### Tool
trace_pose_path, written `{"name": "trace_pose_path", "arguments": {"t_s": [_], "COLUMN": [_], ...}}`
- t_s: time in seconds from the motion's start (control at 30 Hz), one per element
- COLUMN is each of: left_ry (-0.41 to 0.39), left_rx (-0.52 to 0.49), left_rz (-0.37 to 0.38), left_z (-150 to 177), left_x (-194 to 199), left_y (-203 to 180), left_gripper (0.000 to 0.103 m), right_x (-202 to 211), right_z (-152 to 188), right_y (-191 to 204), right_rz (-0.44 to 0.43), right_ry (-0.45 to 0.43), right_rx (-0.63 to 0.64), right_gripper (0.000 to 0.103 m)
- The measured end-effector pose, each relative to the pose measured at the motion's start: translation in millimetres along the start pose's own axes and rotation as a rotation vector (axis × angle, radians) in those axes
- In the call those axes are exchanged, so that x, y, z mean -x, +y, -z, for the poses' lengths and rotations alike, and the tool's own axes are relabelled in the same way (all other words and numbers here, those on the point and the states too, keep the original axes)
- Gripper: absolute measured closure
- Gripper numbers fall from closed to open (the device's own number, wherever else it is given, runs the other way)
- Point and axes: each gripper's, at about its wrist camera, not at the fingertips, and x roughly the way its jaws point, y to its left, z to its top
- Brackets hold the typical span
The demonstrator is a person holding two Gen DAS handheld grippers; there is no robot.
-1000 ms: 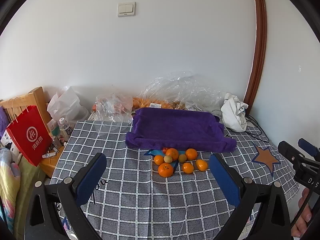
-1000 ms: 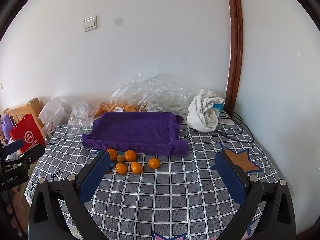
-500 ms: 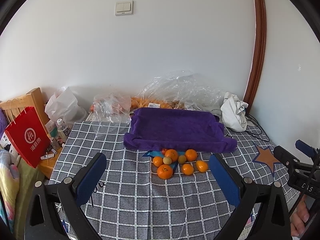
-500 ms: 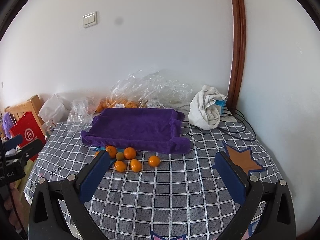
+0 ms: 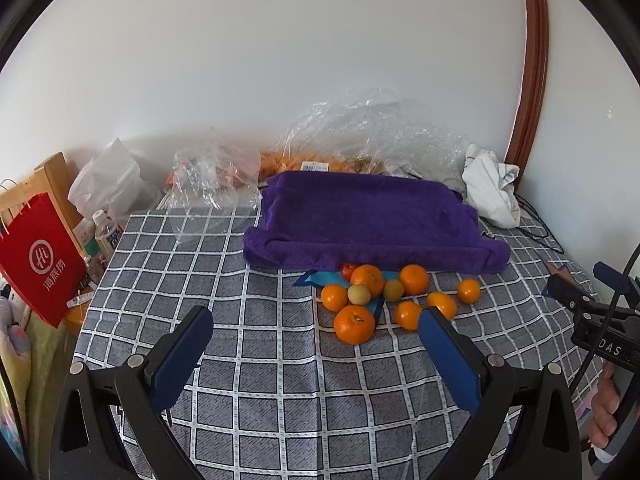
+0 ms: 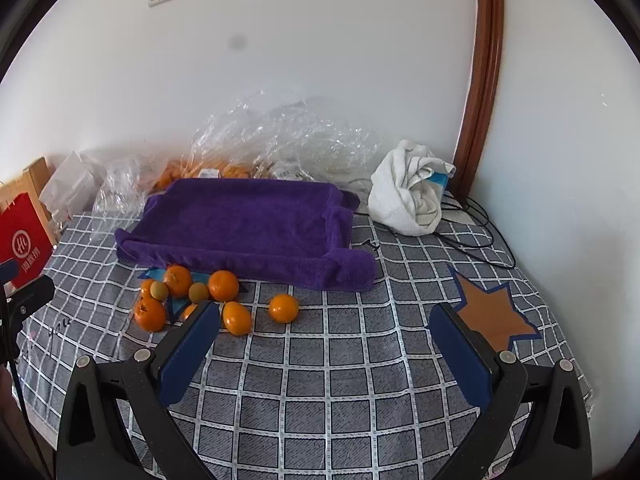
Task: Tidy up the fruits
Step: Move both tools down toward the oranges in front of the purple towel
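My left gripper (image 5: 316, 332) wide open, empty, above checked tablecloth (image 5: 280, 400); my right gripper (image 6: 324, 320) same, oranges (image 6: 224, 285) ahead.

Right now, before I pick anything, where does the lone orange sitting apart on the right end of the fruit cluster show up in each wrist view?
Left wrist view: the lone orange lies right of centre, just beyond the right finger's tip.
Right wrist view: the same orange lies left of centre, between the fingers, apart from the cluster.
Shared landmark: the purple towel's front right corner, just behind it.
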Motion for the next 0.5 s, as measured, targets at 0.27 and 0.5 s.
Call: {"name": "trace_pose_path", "arguments": {"t_s": [0.27, 0.5], "left_ry": [0.091, 0.135], "left_rx": [0.011, 0.026], "left_rz": [0.000, 0.007], "left_z": [17, 26], "left_x": [-57, -88], "left_y": [19, 33], "left_gripper": [0.002, 0.008], "right_x": [-64, -101], "right_z": [19, 32], "right_y": [3, 12], "right_rz": [-0.033, -0.030], "right_ry": [0.065, 0.144], "right_rx": [-0.049, -0.013], "right_gripper": [0.001, 0.001]}}
